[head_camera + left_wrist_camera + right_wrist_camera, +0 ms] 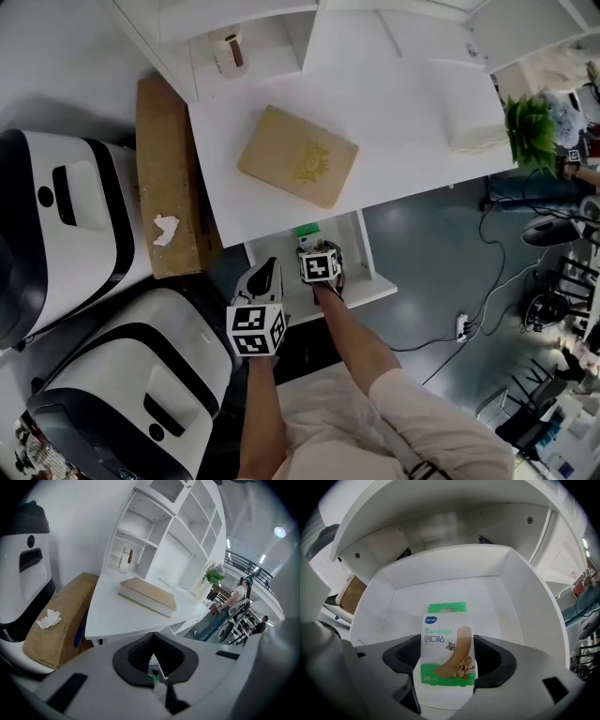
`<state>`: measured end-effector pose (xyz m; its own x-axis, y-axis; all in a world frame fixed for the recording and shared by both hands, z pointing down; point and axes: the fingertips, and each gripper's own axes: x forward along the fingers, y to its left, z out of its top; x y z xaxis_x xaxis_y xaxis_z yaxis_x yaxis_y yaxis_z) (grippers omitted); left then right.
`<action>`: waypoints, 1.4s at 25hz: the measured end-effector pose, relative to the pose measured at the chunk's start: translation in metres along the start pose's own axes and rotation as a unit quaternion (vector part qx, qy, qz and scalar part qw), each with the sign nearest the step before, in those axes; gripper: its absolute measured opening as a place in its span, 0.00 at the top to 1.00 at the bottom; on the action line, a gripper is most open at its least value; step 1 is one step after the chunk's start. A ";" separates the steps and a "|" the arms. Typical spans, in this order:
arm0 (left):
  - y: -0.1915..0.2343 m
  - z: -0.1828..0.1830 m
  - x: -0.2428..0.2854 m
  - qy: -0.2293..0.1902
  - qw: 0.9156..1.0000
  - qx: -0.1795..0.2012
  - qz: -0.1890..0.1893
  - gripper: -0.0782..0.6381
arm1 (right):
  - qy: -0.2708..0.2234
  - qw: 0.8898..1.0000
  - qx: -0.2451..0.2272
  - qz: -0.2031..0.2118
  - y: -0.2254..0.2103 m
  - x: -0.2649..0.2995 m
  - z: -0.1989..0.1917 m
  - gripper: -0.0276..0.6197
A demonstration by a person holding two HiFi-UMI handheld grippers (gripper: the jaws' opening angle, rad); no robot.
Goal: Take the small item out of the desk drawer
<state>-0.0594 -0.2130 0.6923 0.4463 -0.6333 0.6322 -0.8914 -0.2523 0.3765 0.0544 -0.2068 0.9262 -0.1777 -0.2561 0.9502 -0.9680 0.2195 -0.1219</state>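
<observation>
The head view is looking steeply down on the desk (412, 122), book (297, 156) and open drawer (366, 258). The left gripper view is facing low across that desk, sharing the book. The right gripper view is peering closely into the drawer, the bandage box (446, 653) filling its lower centre.

The book (297, 156) lies on the bench (403, 103), before the shelf unit (253, 28) at its back. A plant (531, 127) stands at the right end. A carton (169, 169) lies along the left side, with a tissue (166, 229) on it. The drawer (525, 616) projects from under the front edge. The pack (447, 653) is in it, between the right gripper's (317, 251) jaws. The left gripper (268, 267) is at the drawer's left front corner.
</observation>
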 end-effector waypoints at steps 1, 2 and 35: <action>0.000 0.000 -0.002 -0.002 1.000 0.000 0.001 0.87 | -0.004 1.000 0.000 -0.001 0.001 -0.003 0.002 0.40; 0.001 0.000 -0.004 -0.003 1.000 -0.001 0.000 0.87 | -0.008 1.000 0.001 -0.003 0.001 -0.007 0.004 0.40; -0.037 0.007 -0.091 -0.062 0.997 0.040 -0.017 0.87 | -0.168 0.986 0.000 0.008 0.034 -0.175 0.041 0.40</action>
<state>-0.0675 -0.1505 0.6159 0.4673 -0.7077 0.5299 -0.8818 -0.3296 0.3374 0.0454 -0.1928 0.7445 -0.2421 -0.5496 0.7996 -0.9645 0.2260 -0.1367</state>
